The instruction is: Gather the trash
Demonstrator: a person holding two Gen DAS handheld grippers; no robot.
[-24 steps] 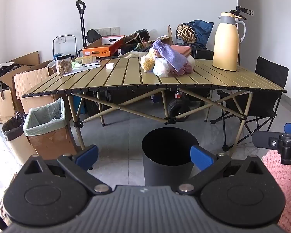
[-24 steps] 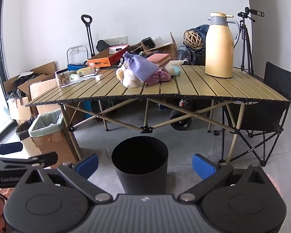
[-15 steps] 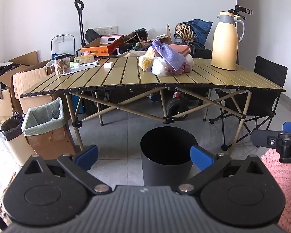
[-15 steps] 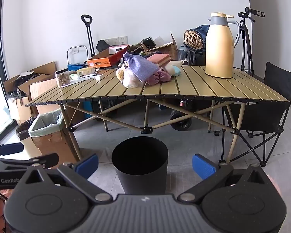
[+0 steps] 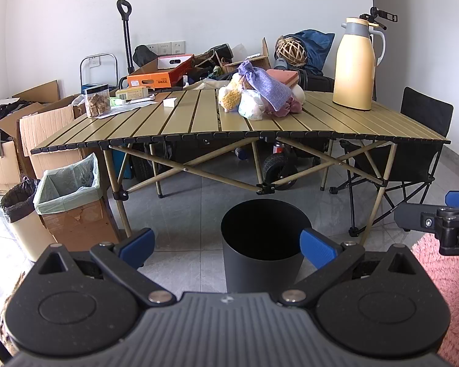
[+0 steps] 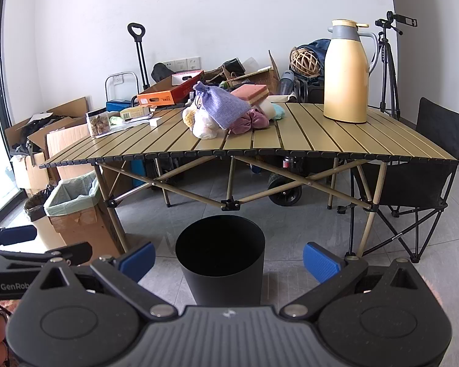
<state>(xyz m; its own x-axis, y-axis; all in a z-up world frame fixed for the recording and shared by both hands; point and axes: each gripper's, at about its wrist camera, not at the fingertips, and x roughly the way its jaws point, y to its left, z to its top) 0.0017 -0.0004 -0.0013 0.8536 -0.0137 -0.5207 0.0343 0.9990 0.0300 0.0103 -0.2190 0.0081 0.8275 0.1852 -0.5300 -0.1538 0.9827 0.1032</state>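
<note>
A black round bin (image 5: 262, 244) (image 6: 221, 260) stands on the grey floor in front of a slatted folding table (image 5: 174, 125) (image 6: 321, 140). On the table lies a pile of small bags and cloths (image 5: 258, 98) (image 6: 226, 113), topped by a purple pouch. My left gripper (image 5: 226, 246) is open with nothing between its blue pads, well short of the bin. My right gripper (image 6: 228, 258) is open and empty too, hovering before the bin. Each gripper shows at the edge of the other's view.
A tall yellow jug (image 5: 355, 64) (image 6: 347, 72) stands on the table's right side; a clear jar (image 5: 97, 101) and small boxes sit at its left. A lined cardboard box (image 5: 70, 195) and a small bin (image 5: 18, 211) stand left. A black folding chair (image 6: 413, 177) is right.
Both views have barely shifted; the left gripper has drifted slightly, so the table sits a touch lower and left. Both grippers stay open and empty.
</note>
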